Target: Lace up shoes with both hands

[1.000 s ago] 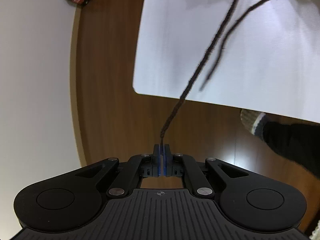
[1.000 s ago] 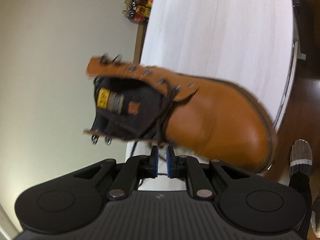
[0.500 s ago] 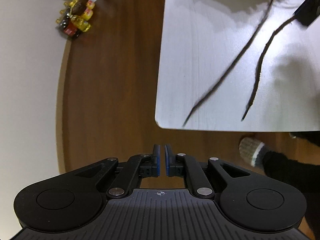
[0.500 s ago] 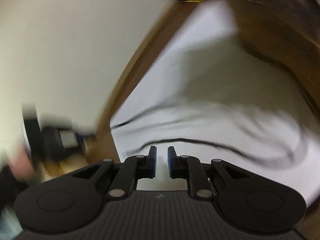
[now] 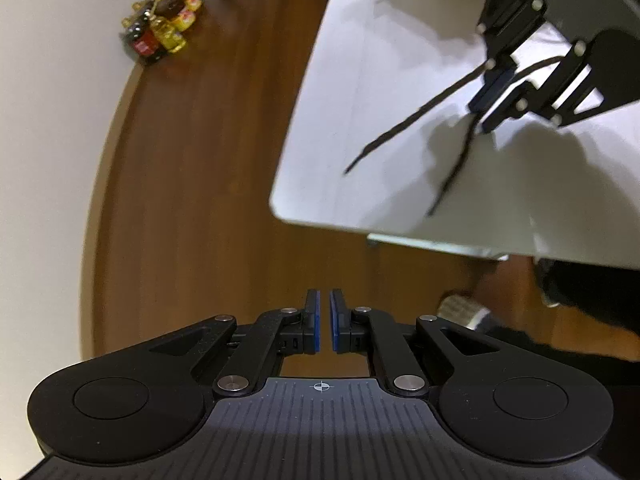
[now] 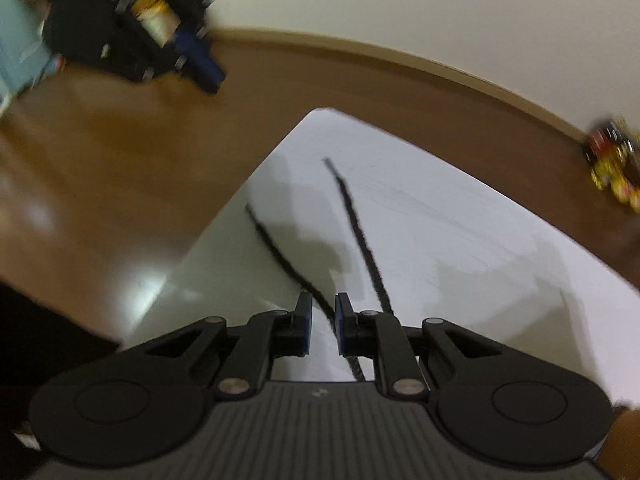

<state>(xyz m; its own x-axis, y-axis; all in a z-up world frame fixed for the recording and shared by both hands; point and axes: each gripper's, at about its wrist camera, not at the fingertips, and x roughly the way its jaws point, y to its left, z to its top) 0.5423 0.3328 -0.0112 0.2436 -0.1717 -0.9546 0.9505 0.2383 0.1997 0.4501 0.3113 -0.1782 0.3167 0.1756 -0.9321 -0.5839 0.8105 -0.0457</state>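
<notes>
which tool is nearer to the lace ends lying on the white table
Right. The right tool hangs over the table with one lace end running between its closing jaws; the left tool is off the table, over the floor.

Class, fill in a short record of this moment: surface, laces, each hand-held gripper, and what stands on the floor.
surface: white table, wooden floor around it
laces: two dark lace ends lying loose on the table near its corner
left hand-held gripper: over the floor, nothing between its pads
right hand-held gripper: over the table, closing, one lace running between the pads, not yet pinched
floor: cluster of small bottles by the wall
</notes>
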